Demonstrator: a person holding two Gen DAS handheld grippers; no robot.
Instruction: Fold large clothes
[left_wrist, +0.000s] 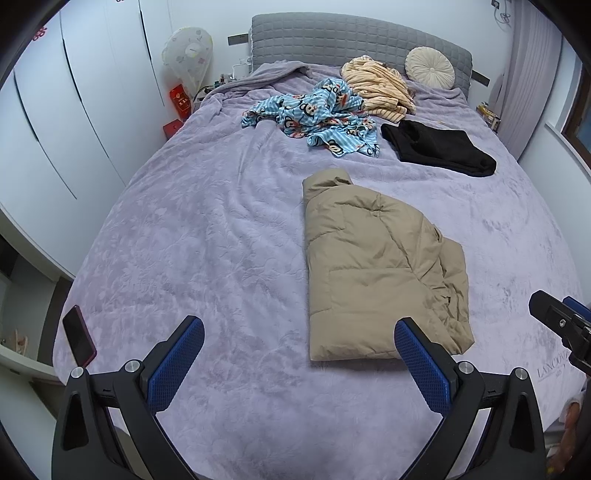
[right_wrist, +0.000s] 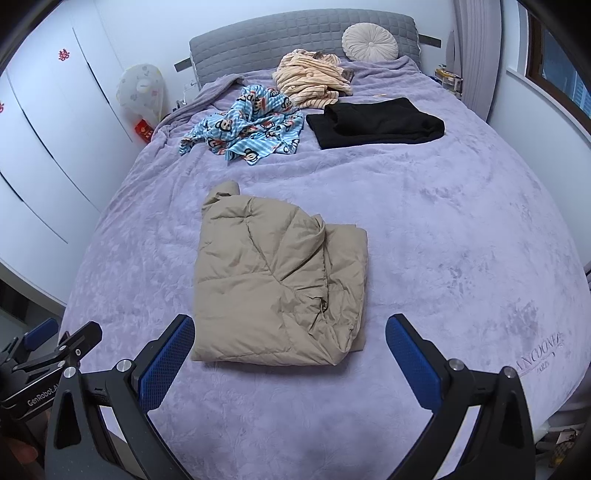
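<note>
A tan puffer jacket (left_wrist: 373, 273) lies folded into a compact rectangle on the purple bedspread (left_wrist: 207, 236); it also shows in the right wrist view (right_wrist: 273, 280). My left gripper (left_wrist: 299, 332) is open and empty, held above the near part of the bed, left of the jacket's near edge. My right gripper (right_wrist: 290, 328) is open and empty, just in front of the jacket's near edge. Each gripper shows at the edge of the other's view: the right one (left_wrist: 561, 325), the left one (right_wrist: 55, 347).
Toward the headboard lie a crumpled blue monkey-print garment (left_wrist: 317, 118), a cream striped garment (left_wrist: 380, 88) and a folded black garment (left_wrist: 439, 146). A round cushion (left_wrist: 430, 68) leans on the headboard. A phone (left_wrist: 78, 336) lies at the bed's near left edge. White wardrobes stand left.
</note>
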